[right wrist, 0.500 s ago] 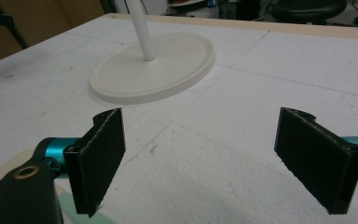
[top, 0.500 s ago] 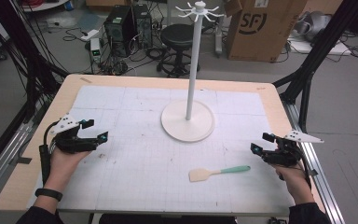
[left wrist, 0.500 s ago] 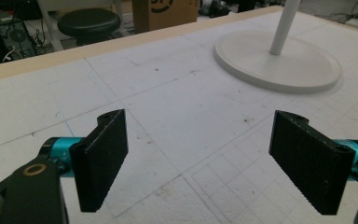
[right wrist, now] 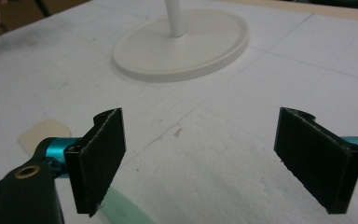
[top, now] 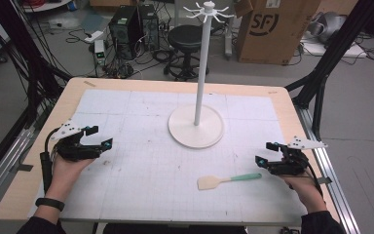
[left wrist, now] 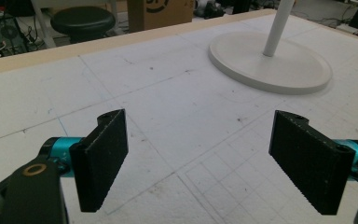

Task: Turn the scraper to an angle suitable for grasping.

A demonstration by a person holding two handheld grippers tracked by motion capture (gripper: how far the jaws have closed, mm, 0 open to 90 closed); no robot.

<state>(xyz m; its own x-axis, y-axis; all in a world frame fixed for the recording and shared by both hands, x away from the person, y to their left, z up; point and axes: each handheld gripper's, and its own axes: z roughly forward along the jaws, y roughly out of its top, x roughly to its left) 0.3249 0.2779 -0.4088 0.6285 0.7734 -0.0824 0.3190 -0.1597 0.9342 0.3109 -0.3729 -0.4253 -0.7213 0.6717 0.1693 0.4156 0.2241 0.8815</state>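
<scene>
1. Spatula (top: 226, 180) is likely the working piece; it lies flat on the bench (top: 141, 195), in front of the stand (top: 196, 126), its green handle just beside the right tool (top: 268, 163).
2. Stand's base is wide; a careless sweep could knock its pole.
3. Both tools are wide open and empty; the left tool (top: 90, 146) sits well apart.
4. Spatula's thin handle may slip from a shallow pinch.

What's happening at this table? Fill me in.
A person holds a two-jaw gripper in each hand over a white gridded mat. The left gripper and right gripper are both open and empty. A small spatula with a green handle lies untouched beside the right one, near a tall white hook stand.
</scene>
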